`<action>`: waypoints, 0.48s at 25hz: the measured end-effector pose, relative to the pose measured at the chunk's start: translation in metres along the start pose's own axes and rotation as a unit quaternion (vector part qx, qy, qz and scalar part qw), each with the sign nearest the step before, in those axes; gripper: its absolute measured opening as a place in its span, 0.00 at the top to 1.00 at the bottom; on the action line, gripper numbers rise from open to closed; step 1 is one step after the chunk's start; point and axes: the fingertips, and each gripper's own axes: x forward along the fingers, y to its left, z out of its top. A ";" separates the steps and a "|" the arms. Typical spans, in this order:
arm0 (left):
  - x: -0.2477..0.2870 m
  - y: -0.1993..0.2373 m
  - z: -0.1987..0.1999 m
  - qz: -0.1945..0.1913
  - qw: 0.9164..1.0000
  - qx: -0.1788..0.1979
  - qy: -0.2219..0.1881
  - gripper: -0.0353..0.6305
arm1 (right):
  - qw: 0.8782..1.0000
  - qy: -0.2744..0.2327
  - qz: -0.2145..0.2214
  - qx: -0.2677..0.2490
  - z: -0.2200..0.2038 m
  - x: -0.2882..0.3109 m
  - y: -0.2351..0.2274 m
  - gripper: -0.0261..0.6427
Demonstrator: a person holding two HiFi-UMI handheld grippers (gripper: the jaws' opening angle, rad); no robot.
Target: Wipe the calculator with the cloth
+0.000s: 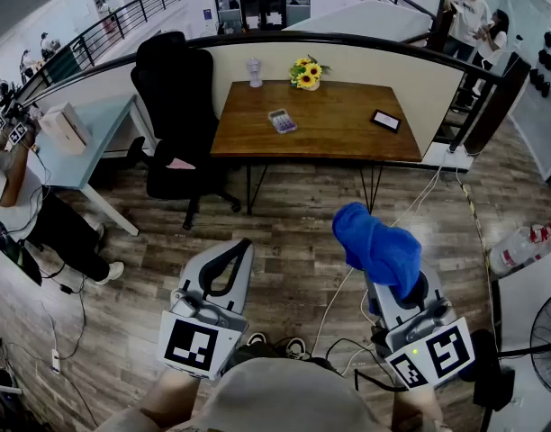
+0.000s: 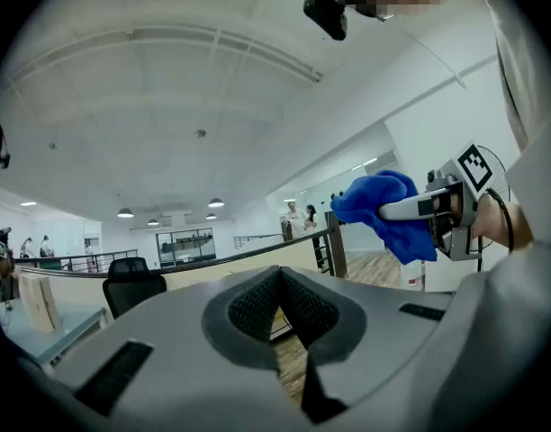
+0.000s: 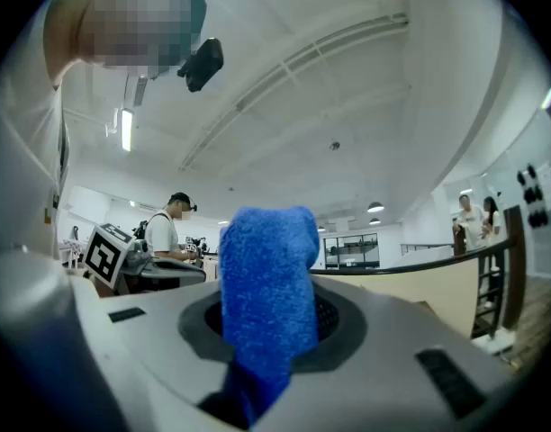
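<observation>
A small calculator [image 1: 282, 121] lies on the brown wooden desk [image 1: 338, 138] far ahead, beyond reach of both grippers. My right gripper [image 1: 394, 288] is shut on a blue cloth [image 1: 376, 246], which bunches up above its jaws; in the right gripper view the cloth [image 3: 265, 291] rises from between the closed jaws. The left gripper [image 1: 236, 256] is held low at the left, jaws together and empty; its own view shows the pads [image 2: 257, 306] meeting, with the cloth [image 2: 388, 210] off to the right. Both grippers point upward, well short of the desk.
On the desk stand a sunflower pot [image 1: 307, 73], a white cup-like object [image 1: 254, 72] and a dark tablet or phone [image 1: 385, 120]. A black office chair [image 1: 178, 115] stands left of the desk. A seated person [image 1: 23, 205] is at far left. Cables [image 1: 347, 286] trail over the wood floor.
</observation>
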 end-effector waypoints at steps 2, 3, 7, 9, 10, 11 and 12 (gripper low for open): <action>0.002 0.004 0.002 0.001 1.000 -0.003 -0.001 0.94 | 1.000 -0.004 -0.002 0.007 0.004 0.003 -0.003 0.82; 0.002 0.005 0.002 0.002 1.000 -0.004 -0.001 0.94 | 1.000 -0.005 -0.003 0.010 0.004 0.004 -0.004 0.82; 0.006 0.003 0.001 0.001 1.000 -0.005 0.001 0.94 | 1.000 -0.003 0.000 0.013 0.003 0.006 -0.007 0.82; 0.009 0.002 0.001 0.002 1.000 -0.005 0.000 0.94 | 1.000 -0.001 0.003 0.013 0.001 0.006 -0.009 0.82; 0.010 0.002 0.001 0.002 1.000 -0.006 0.000 0.94 | 1.000 0.000 0.004 0.013 -0.001 0.006 -0.009 0.82; 0.011 0.000 0.001 0.002 1.000 -0.005 -0.001 0.94 | 1.000 0.002 0.005 0.013 -0.002 0.005 -0.010 0.82; 0.012 -0.001 0.001 0.002 1.000 -0.003 0.000 0.94 | 1.000 0.003 0.006 0.013 -0.004 0.005 -0.012 0.82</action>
